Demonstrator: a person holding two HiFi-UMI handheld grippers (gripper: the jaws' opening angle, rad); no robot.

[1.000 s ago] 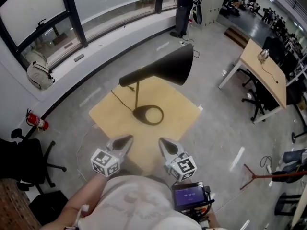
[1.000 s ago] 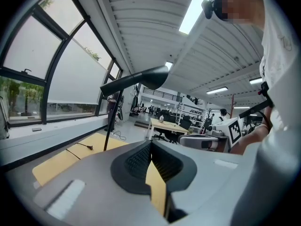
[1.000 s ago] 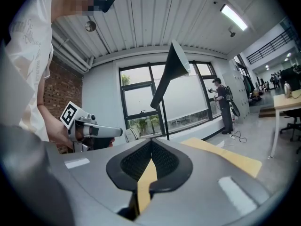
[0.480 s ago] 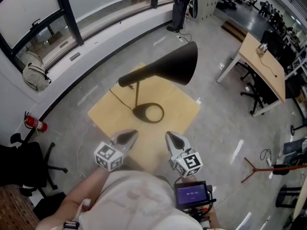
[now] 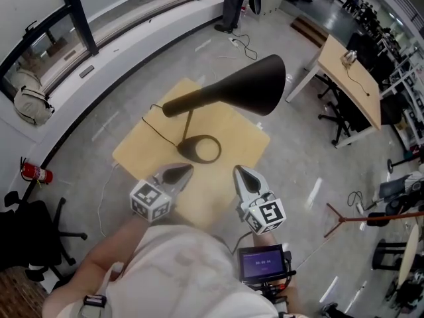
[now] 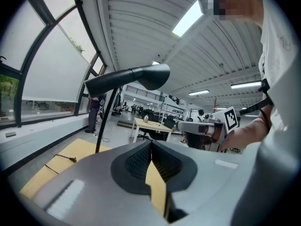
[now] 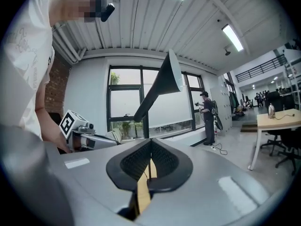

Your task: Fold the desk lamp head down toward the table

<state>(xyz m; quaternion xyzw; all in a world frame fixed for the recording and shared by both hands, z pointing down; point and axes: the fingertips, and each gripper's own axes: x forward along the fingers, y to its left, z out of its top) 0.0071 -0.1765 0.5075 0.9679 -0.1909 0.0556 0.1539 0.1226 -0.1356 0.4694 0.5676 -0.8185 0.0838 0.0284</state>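
Note:
A black desk lamp stands on a small yellow wooden table (image 5: 246, 146). Its cone-shaped head (image 5: 246, 87) is raised and points right, above a thin stem (image 5: 189, 122) and a ring base (image 5: 199, 149). My left gripper (image 5: 177, 173) is shut and empty over the table's near edge, short of the base. My right gripper (image 5: 244, 176) is also shut and empty, to the right of the base. The left gripper view has the lamp head (image 6: 128, 79) high up beyond the closed left gripper (image 6: 151, 146). In the right gripper view the lamp head (image 7: 162, 83) rises above the closed right gripper (image 7: 150, 157).
The lamp's cable (image 5: 155, 127) trails off the table's left side. A wooden desk (image 5: 348, 78) with office chairs stands at the right. By the window wall lie a backpack (image 5: 29, 105) and a fire extinguisher (image 5: 33, 173). A person (image 5: 234, 2) stands far back.
Both grippers have moved forward and a little up, closer to the lamp's base. Their jaws stay shut. The lamp has not moved.

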